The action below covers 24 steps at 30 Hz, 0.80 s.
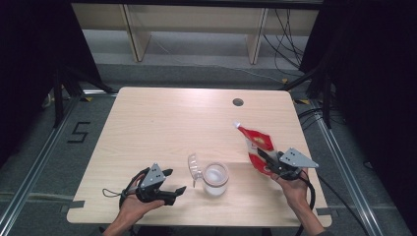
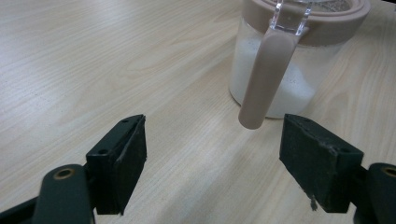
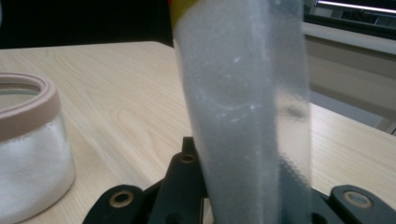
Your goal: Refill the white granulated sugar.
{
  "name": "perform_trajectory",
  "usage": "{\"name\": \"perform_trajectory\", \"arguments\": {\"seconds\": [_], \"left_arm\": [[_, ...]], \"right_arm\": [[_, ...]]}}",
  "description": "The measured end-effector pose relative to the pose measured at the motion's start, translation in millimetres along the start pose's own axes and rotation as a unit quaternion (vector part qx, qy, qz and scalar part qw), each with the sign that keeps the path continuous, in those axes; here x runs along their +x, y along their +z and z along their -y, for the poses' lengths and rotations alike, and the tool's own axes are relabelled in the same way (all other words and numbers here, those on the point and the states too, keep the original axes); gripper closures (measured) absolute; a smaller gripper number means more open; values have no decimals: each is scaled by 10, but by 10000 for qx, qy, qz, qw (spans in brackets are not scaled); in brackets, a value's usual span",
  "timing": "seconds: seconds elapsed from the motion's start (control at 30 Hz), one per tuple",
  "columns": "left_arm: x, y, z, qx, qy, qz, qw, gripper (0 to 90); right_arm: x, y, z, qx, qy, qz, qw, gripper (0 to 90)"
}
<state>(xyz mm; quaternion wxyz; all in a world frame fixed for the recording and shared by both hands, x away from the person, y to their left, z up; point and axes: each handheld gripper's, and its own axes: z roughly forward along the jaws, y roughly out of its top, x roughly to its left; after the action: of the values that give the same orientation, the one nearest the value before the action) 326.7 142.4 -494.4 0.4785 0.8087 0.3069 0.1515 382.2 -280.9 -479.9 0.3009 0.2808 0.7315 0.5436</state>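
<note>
A clear jar (image 1: 215, 179) partly full of white powder stands near the table's front edge, its hinged lid (image 1: 194, 168) flipped open to the left. In the left gripper view the jar (image 2: 289, 60) is just ahead, its beige latch (image 2: 268, 77) hanging down the front. My left gripper (image 1: 173, 184) stands open to the jar's left, nothing between its fingers (image 2: 122, 158). My right gripper (image 1: 268, 160) is shut on a red and white pouch (image 1: 256, 147), held upright to the jar's right. Up close, the pouch's clear side (image 3: 247, 107) shows white grains, with the jar (image 3: 28, 149) at left.
The light wooden table (image 1: 162, 123) has a round cable hole (image 1: 238, 102) at the back right. Black curtains hang at both sides. Wooden frame legs and cables are on the floor beyond the table's far edge.
</note>
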Motion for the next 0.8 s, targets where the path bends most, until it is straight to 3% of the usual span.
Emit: {"name": "perform_trajectory", "arguments": {"seconds": [0.07, 0.1, 0.17, 0.27, 0.33, 0.47, 0.5, 0.53, 0.6, 0.67, 0.7, 0.77, 0.8], "left_arm": [[-2, 5, 0, -41, -31, 28, 10000, 229], [-2, 5, 0, -46, -30, 36, 10000, 229], [-4, 3, 1, -36, -65, 34, 10000, 229], [-8, 3, 1, -26, -67, 36, 10000, 229], [-5, -3, -1, 5, -14, 0, 10000, 228], [-6, -3, -1, -11, -17, 0, 10000, 229], [1, -3, -3, -21, 38, 12, 10000, 229], [-4, 2, 1, -28, -37, 34, 10000, 229], [-7, 2, 1, -7, -39, 7, 10000, 229], [-12, 5, 1, -26, -52, 15, 10000, 229], [-9, 1, -1, -11, -35, 11, 10000, 228], [-3, 2, 0, -25, -49, 35, 10000, 228], [-7, 5, 2, -49, -80, 31, 10000, 228]], "right_arm": [[-9, 38, 19, 13, -55, 1, 10000, 858], [14, 35, 25, 109, 108, -82, 9998, 858], [-4, 58, 30, 28, 7, -49, 10000, 857], [4, 46, 53, 148, 106, 8, 9998, 855], [6, 60, 59, 79, 199, -61, 9998, 855], [-11, 39, 68, 85, 42, 118, 9999, 842], [-30, 19, 66, 203, 6, 32, 9998, 839], [-10, 11, 66, 193, 192, 78, 9996, 839], [-8, 4, 68, 205, 215, 125, 9995, 838], [-35, 10, 72, 274, -36, 95, 9996, 837], [1, -4, 83, 367, 138, 58, 9992, 841], [-37, 23, 73, 223, -92, -8, 9997, 844], [-27, 9, 77, 251, -61, 47, 9997, 844]]}}
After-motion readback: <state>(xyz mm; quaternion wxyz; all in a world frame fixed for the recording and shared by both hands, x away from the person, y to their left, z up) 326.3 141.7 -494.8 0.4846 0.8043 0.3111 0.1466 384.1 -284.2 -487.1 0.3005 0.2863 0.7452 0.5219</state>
